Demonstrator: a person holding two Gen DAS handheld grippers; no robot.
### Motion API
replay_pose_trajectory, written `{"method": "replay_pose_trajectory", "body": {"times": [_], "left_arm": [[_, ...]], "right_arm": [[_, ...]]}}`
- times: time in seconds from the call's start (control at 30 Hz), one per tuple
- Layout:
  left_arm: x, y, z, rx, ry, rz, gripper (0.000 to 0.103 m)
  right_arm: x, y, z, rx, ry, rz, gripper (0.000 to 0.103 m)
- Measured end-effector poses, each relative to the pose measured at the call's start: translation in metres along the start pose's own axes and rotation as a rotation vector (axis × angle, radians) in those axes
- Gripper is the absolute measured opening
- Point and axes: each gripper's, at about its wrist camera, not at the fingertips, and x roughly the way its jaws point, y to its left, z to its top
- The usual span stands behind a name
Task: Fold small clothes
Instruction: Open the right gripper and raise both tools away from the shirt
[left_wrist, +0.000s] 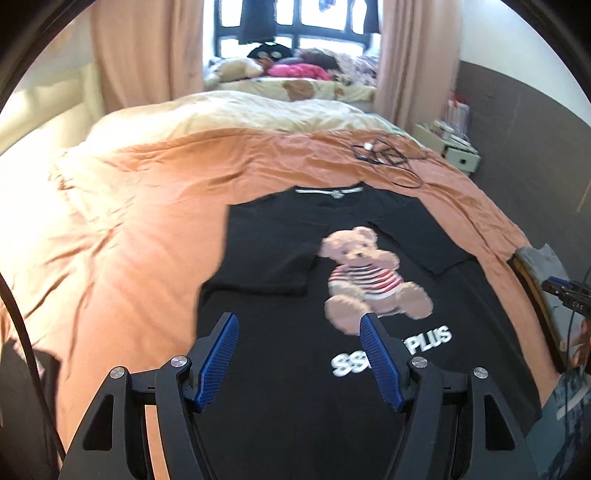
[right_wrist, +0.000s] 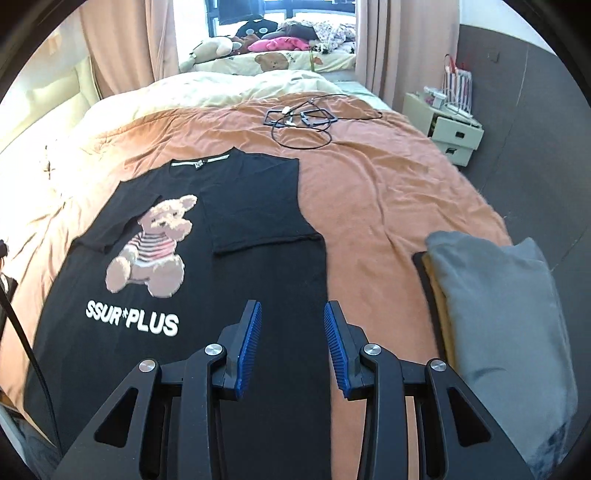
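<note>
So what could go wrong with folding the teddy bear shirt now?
The folded-in sleeves might flop open when the black shirt gets lifted. The shirt lies on a wrinkly orange blanket, so the fingers could pinch that too. The grey pillow sits close, so the right gripper might bump it.

A bed (right_wrist: 388, 192) covered with an orange sheet (left_wrist: 147, 206) is carrying everything. A black T-shirt (right_wrist: 258, 206) with a bear print is lying flat on the sheet, both sleeves folded in over its front. Beyond its collar a tangle of black cables (right_wrist: 303, 122) is lying on the sheet. A cream duvet (left_wrist: 229, 114) is lying across the far end.
</note>
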Motion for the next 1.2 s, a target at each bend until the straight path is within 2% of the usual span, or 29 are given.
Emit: {"method": "replay_pose_trajectory", "body": {"times": [0.1,0.17,0.3,0.37,0.4,0.43,0.5,0.63,0.87,1.0,1.2], "left_arm": [[-0.02,0.024,-0.02,-0.062,0.016,-0.033,0.07],[-0.032,0.038,-0.033,-0.074,0.026,-0.009,0.07],[-0.058,0.06,-0.063,-0.076,0.011,0.0,0.093],[-0.068,0.069,-0.075,-0.085,-0.002,0.016,0.099],[-0.074,0.074,-0.081,-0.093,-0.011,0.019,0.102],[-0.081,0.081,-0.089,-0.102,-0.02,0.022,0.103],[-0.09,0.089,-0.099,-0.117,-0.024,0.02,0.103],[-0.108,0.101,-0.123,-0.145,-0.032,0.008,0.103],[-0.126,0.096,-0.166,-0.153,-0.043,-0.005,0.103],[-0.127,0.097,-0.196,-0.177,-0.042,-0.02,0.103],[-0.118,0.108,-0.228,-0.229,-0.001,-0.036,0.102]], "right_arm": [[-0.011,0.003,-0.013,-0.011,-0.008,0.033,0.033],[-0.02,0.003,-0.021,-0.018,-0.016,0.012,0.033],[-0.035,0.001,-0.037,-0.027,0.014,0.044,0.033],[-0.042,-0.003,-0.043,-0.006,0.032,0.046,0.034],[-0.046,-0.004,-0.046,-0.004,0.034,0.039,0.045],[-0.052,-0.004,-0.052,-0.009,0.023,0.026,0.073],[-0.065,-0.003,-0.06,-0.014,-0.014,0.02,0.094],[-0.082,-0.007,-0.087,0.029,-0.034,0.04,0.095],[-0.096,-0.015,-0.137,0.048,-0.019,0.09,0.095],[-0.101,-0.019,-0.163,0.05,-0.027,0.109,0.095],[-0.09,-0.033,-0.197,0.114,0.014,0.194,0.094]]}}
